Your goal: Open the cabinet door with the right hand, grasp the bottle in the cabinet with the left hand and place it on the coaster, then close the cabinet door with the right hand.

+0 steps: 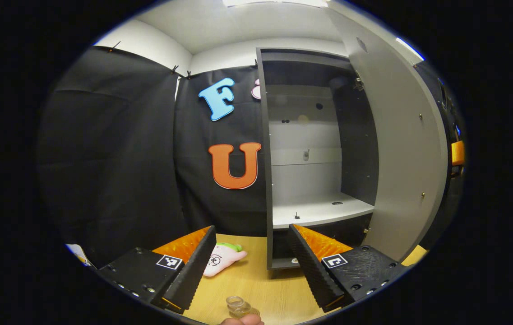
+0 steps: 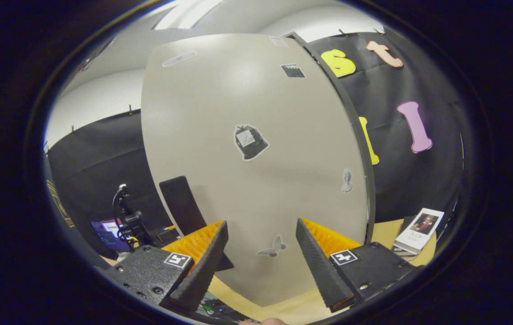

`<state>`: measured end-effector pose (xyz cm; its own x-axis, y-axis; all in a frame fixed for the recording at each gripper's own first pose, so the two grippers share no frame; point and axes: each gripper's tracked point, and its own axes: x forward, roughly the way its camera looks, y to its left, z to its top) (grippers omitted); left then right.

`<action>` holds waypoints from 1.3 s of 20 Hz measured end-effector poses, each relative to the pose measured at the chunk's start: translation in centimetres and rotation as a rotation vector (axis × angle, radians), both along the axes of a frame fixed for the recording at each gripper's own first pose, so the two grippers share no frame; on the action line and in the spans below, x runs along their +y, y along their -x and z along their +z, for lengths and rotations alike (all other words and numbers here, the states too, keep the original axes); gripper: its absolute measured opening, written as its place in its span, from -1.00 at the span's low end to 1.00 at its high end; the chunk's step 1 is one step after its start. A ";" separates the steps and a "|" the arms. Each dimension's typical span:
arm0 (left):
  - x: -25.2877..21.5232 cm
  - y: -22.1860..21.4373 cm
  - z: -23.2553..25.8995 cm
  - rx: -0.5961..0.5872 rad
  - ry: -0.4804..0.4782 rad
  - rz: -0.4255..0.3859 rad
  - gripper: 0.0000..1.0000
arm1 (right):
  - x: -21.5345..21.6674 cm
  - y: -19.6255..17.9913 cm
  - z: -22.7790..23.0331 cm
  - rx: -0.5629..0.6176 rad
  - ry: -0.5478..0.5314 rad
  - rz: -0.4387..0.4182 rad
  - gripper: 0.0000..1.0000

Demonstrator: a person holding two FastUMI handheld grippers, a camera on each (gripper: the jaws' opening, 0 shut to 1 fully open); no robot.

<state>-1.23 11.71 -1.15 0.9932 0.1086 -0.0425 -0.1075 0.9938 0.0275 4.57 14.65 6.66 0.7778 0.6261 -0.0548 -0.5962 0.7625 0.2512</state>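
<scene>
Left gripper [image 1: 247, 262] jaws apart, empty | clear glass bottle [image 1: 239, 307] bottom centre on tabletop [image 1: 274, 289]: rigid, slippery, fragile; grip body | right gripper [image 2: 261, 257] jaws apart facing grey cabinet door [image 2: 247, 135]

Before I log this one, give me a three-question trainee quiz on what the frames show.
1. True or false: the cabinet door is open.
2. The bottle is: A) on the shelf; B) on the table, below the left claw; C) held by the right claw.
3. Fill in: the right claw faces the door's ___ side.

Key: 1 true; 2 B; 3 outer.
</scene>
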 end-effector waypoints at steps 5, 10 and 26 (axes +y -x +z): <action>-0.4 -0.7 0.0 -0.004 0.001 -0.021 0.92 | 0.0 0.1 -0.3 0.006 0.002 -0.020 0.95; -1.2 -0.8 -0.3 0.000 -0.002 -0.043 0.92 | 0.3 0.1 -0.3 0.001 -0.001 -0.032 0.94; -1.1 -0.3 0.0 -0.009 0.002 -0.049 0.92 | 0.8 0.8 -0.1 0.014 -0.025 -0.022 0.95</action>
<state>-0.96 10.56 -1.17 0.9976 0.0597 -0.0337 -0.0589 0.9980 0.0246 3.79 15.44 6.54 0.7907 0.6102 -0.0499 -0.5756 0.7688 0.2786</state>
